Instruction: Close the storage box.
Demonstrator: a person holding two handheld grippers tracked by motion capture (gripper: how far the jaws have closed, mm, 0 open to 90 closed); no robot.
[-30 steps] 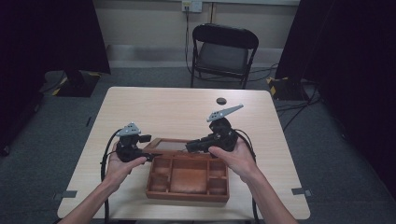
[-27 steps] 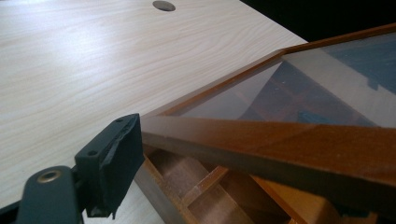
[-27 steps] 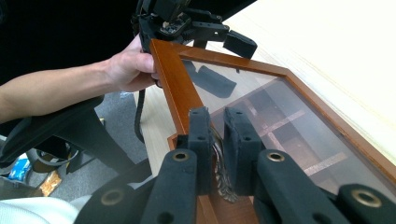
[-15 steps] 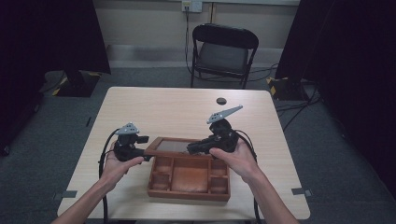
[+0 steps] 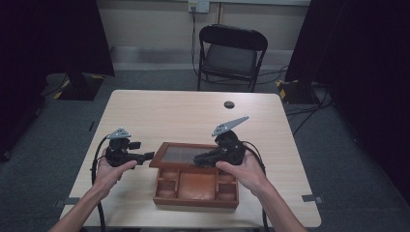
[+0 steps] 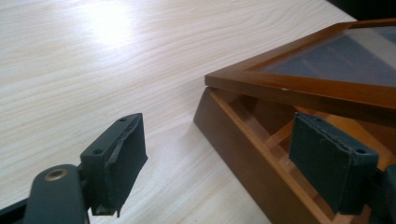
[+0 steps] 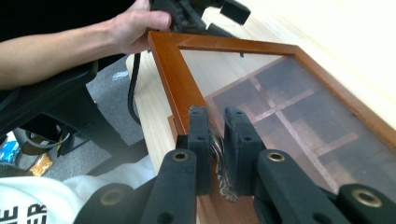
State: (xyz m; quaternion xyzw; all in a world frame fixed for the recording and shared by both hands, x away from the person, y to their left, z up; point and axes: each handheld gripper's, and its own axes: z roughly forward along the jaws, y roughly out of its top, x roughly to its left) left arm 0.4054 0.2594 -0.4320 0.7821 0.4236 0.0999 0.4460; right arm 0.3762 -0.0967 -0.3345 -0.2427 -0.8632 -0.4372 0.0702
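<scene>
Gripping a small ornate metal handle (image 7: 219, 161) on the front edge of the glass lid (image 5: 181, 155), my right gripper (image 5: 200, 161) shows in the high view above the wooden box (image 5: 196, 181), tipped toward the left, with the person's right hand (image 5: 241, 169) wrapped around it. From up here I see the lid raised off the box at an angle, its far edge toward the middle of the table (image 5: 159, 111), and the compartments beneath laid open on the near side. My left gripper (image 5: 147, 155) sits just beside the lid's left corner, held level in the left hand (image 5: 109, 169), its tips close to the frame; I cannot tell from this height whether they touch. A small dark disc (image 5: 228, 104) lies well apart on the far side of the table, and a folding chair (image 5: 231, 55) stands beyond it.

Through the left gripper view, my jaws stand wide and have just been closing a little, with nothing pressed between them. The box's corner and wall rise between the two pads, and the lid's wooden frame hangs above the right-hand pad.

Through the right gripper view, my jaws are drawn in narrow on the metal handle, pads pressing it from both sides. The tinted glass shows the dividers beneath it. Farther off, the left hand and its gripper are at the lid's far corner.
</scene>
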